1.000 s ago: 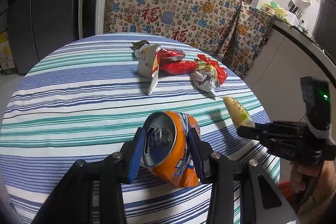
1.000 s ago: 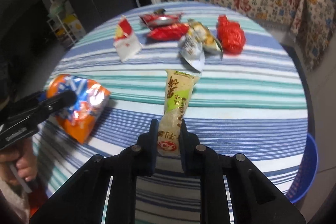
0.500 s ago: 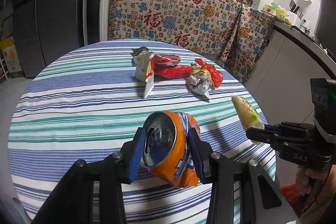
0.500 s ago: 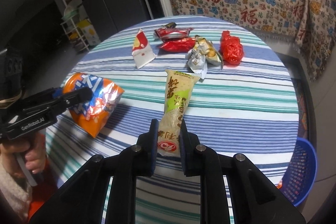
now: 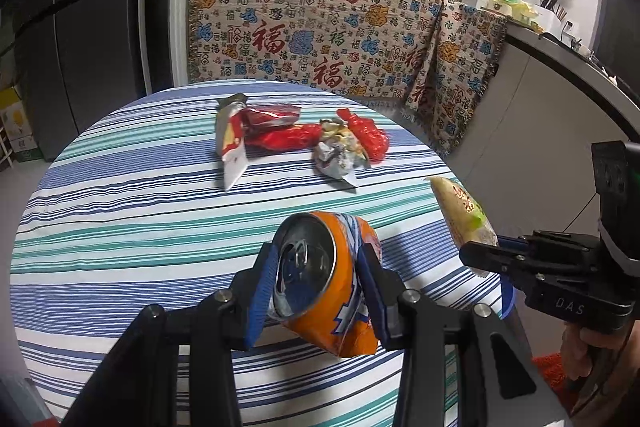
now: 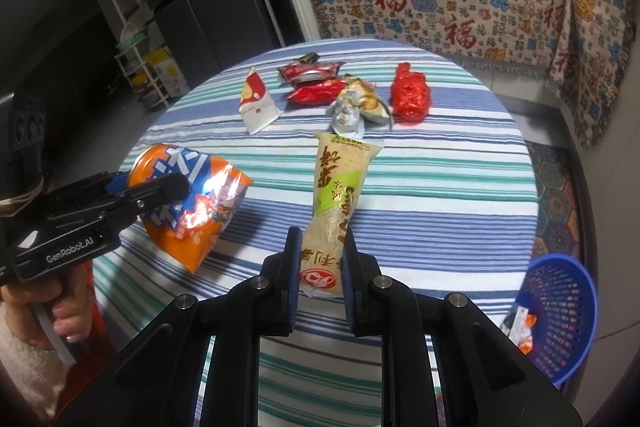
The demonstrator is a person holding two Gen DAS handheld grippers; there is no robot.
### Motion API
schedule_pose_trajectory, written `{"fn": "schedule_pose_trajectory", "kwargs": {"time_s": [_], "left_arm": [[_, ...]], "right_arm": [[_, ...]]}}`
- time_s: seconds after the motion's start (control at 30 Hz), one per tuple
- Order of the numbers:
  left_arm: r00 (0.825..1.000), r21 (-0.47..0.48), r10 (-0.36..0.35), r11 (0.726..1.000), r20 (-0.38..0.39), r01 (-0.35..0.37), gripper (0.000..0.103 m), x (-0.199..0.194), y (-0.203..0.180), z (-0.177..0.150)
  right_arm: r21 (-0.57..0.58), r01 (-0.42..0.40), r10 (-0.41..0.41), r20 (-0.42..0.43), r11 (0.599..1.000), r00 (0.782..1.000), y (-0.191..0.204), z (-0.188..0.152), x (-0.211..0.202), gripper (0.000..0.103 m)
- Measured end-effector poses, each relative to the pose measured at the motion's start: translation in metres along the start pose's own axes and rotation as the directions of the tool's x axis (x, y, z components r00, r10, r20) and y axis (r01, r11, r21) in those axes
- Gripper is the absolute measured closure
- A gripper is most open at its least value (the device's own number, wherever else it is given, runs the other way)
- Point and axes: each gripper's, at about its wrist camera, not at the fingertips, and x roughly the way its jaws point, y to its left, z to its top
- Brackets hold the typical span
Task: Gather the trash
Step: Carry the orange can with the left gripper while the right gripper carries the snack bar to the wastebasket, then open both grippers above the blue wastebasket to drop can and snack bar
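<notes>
The left gripper (image 5: 316, 275) clamps a crushed orange aluminium drink can (image 5: 324, 279) above the round striped-cloth table (image 5: 120, 227). The right gripper (image 6: 322, 267) pinches a long beige-and-green snack wrapper (image 6: 338, 199). Crumpled red and silver wrappers (image 6: 320, 89) lie mid-table.

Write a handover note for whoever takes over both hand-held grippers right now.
Left hand-held gripper: shut on the crushed orange can, held above the striped table.
Right hand-held gripper: shut on the long beige snack wrapper, also lifted.
On the table: white-and-red carton, two red wrappers, crumpled silver wrapper, red bag.
Blue basket on the floor at the right, already holding some trash.
Left: bin both held items, then collect the rest.
</notes>
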Motion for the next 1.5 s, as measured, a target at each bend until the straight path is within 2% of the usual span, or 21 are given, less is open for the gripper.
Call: {"fn": "schedule_pose_trajectory", "kwargs": {"time_s": [0.27,0.43,0.63,0.8,0.93,1.07,1.17,1.5], "left_arm": [[1.000,0.014,-0.011,1.000,-0.015,0.011,0.061,0.010,-0.021,0.002],[0.998,0.042,-0.061,0.997,-0.019,0.062,0.061,0.011,-0.051,0.014],[0.984,0.096,-0.173,0.980,-0.039,0.176,0.061,0.025,-0.114,0.033],[0.962,0.144,-0.261,0.952,-0.080,0.270,0.061,0.057,-0.189,0.046],[0.937,0.123,-0.319,0.934,-0.140,0.336,0.061,0.094,-0.237,0.047],[0.927,0.141,-0.325,0.925,-0.187,0.353,0.061,0.131,-0.278,0.040],[0.922,0.140,-0.321,0.924,-0.217,0.355,0.061,0.160,-0.302,0.032],[0.911,0.142,-0.299,0.927,-0.285,0.348,0.061,0.220,-0.341,0.010]], "right_arm": [[0.026,0.013,-0.014,0.016,1.000,1.000,-0.013,-0.004,-0.013,0.086],[0.070,0.036,-0.039,0.045,0.997,0.998,-0.038,-0.001,-0.036,0.086],[0.175,0.138,-0.152,0.069,0.975,0.986,-0.109,0.005,-0.084,0.086],[0.237,0.234,-0.243,0.008,0.943,0.970,-0.181,-0.002,-0.112,0.086],[0.315,0.268,-0.270,-0.040,0.911,0.962,-0.241,-0.020,-0.115,0.086],[0.407,0.280,-0.280,-0.059,0.870,0.958,-0.288,-0.050,-0.111,0.086],[0.438,0.282,-0.274,-0.084,0.854,0.958,-0.311,-0.062,-0.107,0.086],[0.482,0.278,-0.244,-0.133,0.831,0.961,-0.345,-0.084,-0.101,0.085]]}}
